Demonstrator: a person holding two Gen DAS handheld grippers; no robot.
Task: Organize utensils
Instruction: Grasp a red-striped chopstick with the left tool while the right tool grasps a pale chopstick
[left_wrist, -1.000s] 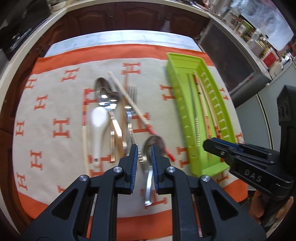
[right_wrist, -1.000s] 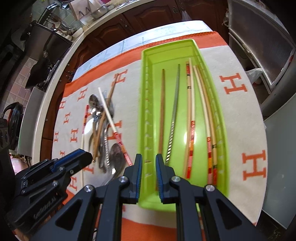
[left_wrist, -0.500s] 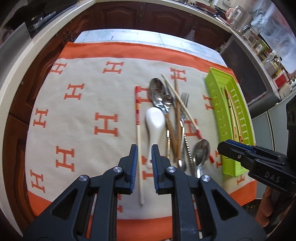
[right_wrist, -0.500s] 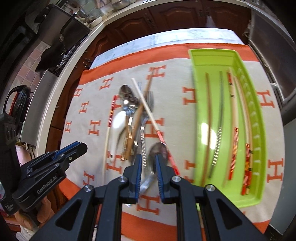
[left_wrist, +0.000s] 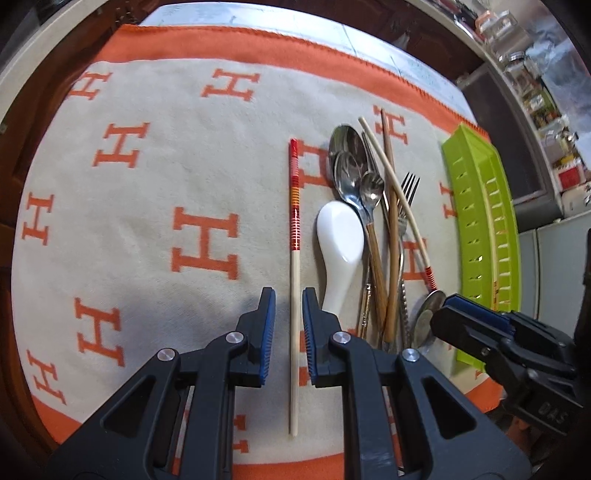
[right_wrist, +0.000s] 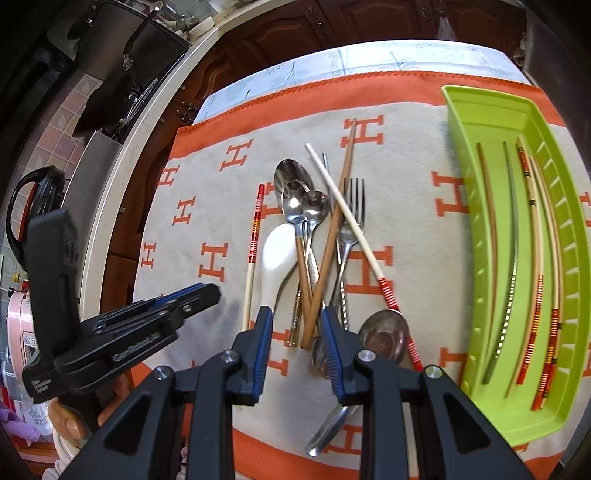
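Both hand-held tools are drifting away from the green tray (right_wrist: 491, 417) toward the utensil pile (right_wrist: 314, 243); the left gripper (left_wrist: 286, 325), narrow and empty, is now straddling the lone striped chopstick (left_wrist: 294, 236) left of the pile — the right gripper (right_wrist: 295, 343), jaws just widening, is hovering empty over the wooden handles; another pick looks imminent.

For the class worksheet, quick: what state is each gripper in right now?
Left gripper: open, narrow gap astride the lone chopstick, not gripping.
Right gripper: open, jaws just widening, holding nothing.
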